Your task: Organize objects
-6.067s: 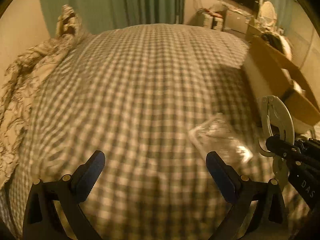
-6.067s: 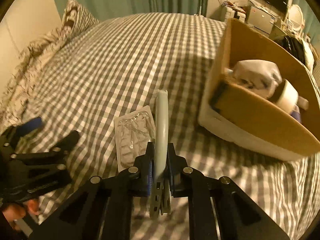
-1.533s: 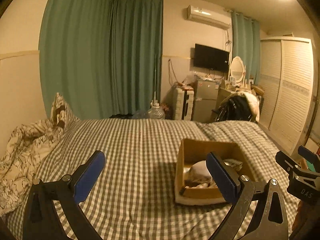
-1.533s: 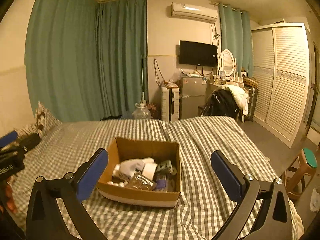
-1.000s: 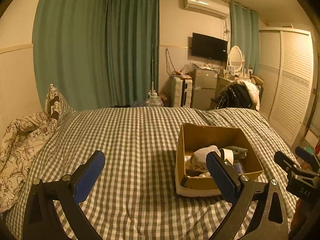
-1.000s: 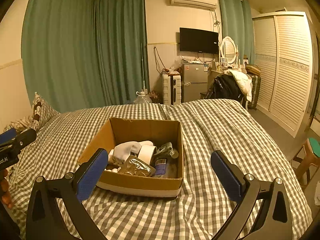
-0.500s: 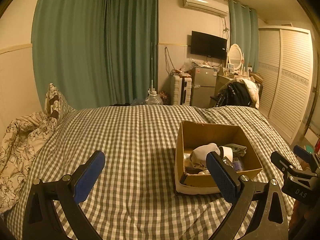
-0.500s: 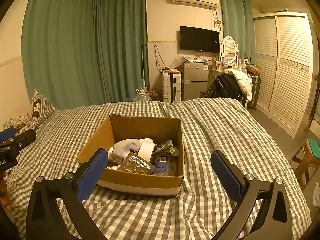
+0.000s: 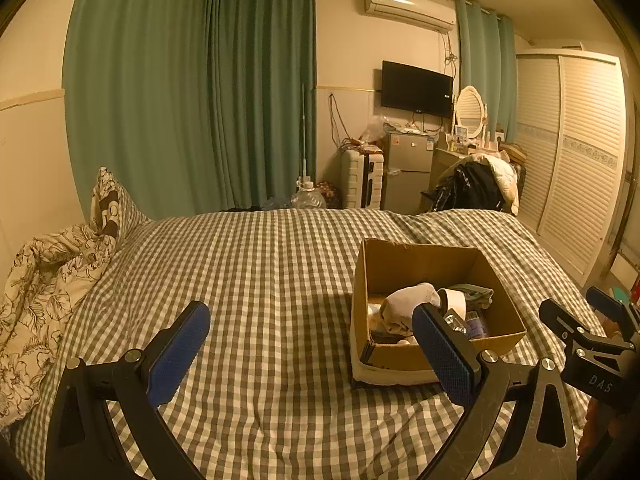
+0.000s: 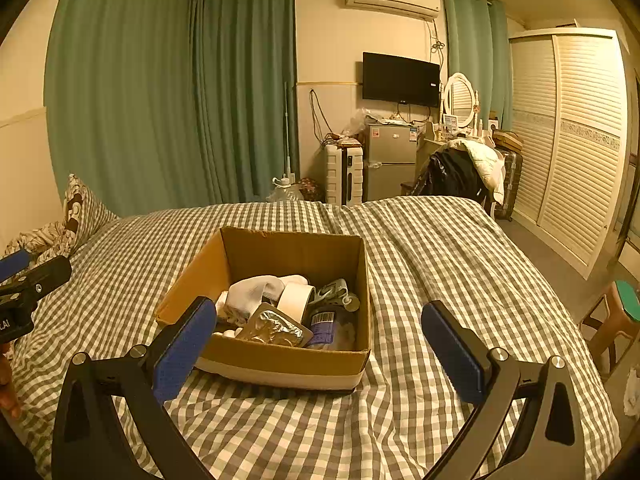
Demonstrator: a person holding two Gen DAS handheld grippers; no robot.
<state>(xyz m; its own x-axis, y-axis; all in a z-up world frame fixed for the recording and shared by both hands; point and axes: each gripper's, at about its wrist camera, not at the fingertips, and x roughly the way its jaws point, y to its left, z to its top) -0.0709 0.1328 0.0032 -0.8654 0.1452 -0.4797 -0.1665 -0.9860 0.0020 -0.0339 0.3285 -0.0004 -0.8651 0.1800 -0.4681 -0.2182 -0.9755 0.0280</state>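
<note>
A cardboard box (image 10: 294, 362) sits on the checked bed (image 10: 440, 264). It holds several items: a white sock (image 10: 256, 288), a tape roll (image 10: 295, 300), a foil packet (image 10: 274, 330) and a dark bottle (image 10: 322, 326). The box also shows in the left wrist view (image 9: 424, 258). My right gripper (image 10: 318, 350) is open and empty, held back from the box's near side. My left gripper (image 9: 312, 350) is open and empty, to the left of the box. The right gripper shows at the edge of the left wrist view (image 9: 584, 334).
A crumpled floral quilt (image 9: 36, 292) and a pillow (image 9: 108, 204) lie at the bed's left. Beyond the bed stand a small fridge (image 9: 406, 172), a chair with clothes (image 9: 476, 188) and a wardrobe (image 9: 580, 160). A stool (image 10: 616, 320) stands right of the bed.
The right gripper was shut on a flat metal item 6 seconds ago and is now open and empty. Both grippers have drawn back from the bed. Over the last second they barely moved.
</note>
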